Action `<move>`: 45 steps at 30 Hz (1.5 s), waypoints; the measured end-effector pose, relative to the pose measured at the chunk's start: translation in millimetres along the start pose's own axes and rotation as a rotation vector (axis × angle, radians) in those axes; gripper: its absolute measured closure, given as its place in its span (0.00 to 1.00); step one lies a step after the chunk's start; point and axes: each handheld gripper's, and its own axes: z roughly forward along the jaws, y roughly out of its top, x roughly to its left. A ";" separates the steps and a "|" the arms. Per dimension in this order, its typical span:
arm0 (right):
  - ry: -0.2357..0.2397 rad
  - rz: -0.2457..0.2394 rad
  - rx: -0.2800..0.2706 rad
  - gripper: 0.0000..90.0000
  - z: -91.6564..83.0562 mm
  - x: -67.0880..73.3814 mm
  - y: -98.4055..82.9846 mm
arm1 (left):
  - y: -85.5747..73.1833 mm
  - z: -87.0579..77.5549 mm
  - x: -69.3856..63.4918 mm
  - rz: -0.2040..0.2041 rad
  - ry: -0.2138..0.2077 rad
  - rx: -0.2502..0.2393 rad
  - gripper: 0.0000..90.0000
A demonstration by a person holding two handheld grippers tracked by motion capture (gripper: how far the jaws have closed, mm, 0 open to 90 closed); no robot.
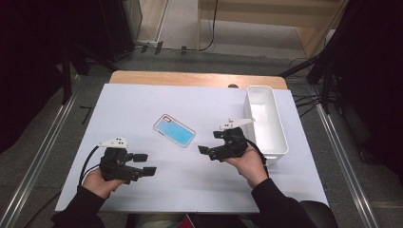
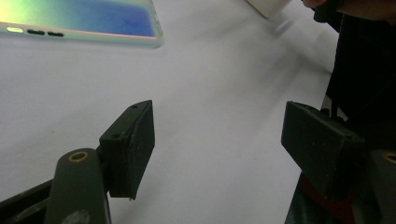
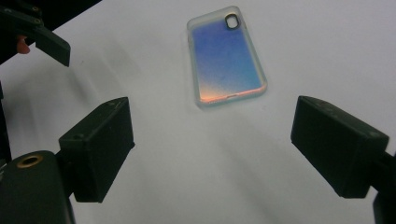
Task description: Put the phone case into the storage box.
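Phone case (image 1: 174, 130): flat on bench (image 1: 142, 99), light, flexible, slick; grip by long edges. Left claw (image 2: 217, 140), right claw (image 3: 212, 149): released, empty.

Two handheld grippers, both matte black. Left gripper (image 1: 142, 164): blocky body, light grey three-cornered plate on top w/ small dark holes, black cable looping off the back. Right gripper (image 1: 210, 142): same build, same grey plate, black cable along the wrist. Jaw pads rectangular, black, slightly scuffed, small screw holes at corners. Brass-coloured ring insert in each jaw arm. Red bit near jaw base. Dark long sleeves on both arms.
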 end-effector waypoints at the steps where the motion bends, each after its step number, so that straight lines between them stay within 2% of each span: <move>1: -0.003 -0.003 -0.001 0.13 1.3 -0.6 0.9 | 0.1 -0.2 0.0 0.000 0.001 0.001 0.29; 23: 0.009 -0.003 -0.012 0.13 21.7 -11.6 26.9 | -0.3 -0.4 0.9 -0.004 0.001 0.003 0.29; 30: 0.017 -0.026 -0.006 0.10 27.0 -13.1 33.5 | -0.3 -0.3 0.9 -0.004 0.004 0.004 0.29; 34: 0.029 -0.043 0.015 0.00 32.2 -12.3 37.8 | -0.2 -0.4 1.3 0.001 0.003 0.004 0.29; 38: 0.046 -0.038 0.029 0.00 39.3 -13.5 41.1 | -0.2 -0.6 1.3 0.000 0.006 0.005 0.29; 45: 0.049 -0.033 0.032 0.00 52.0 -14.5 47.8 | -0.2 -0.8 1.5 0.001 0.005 0.005 0.29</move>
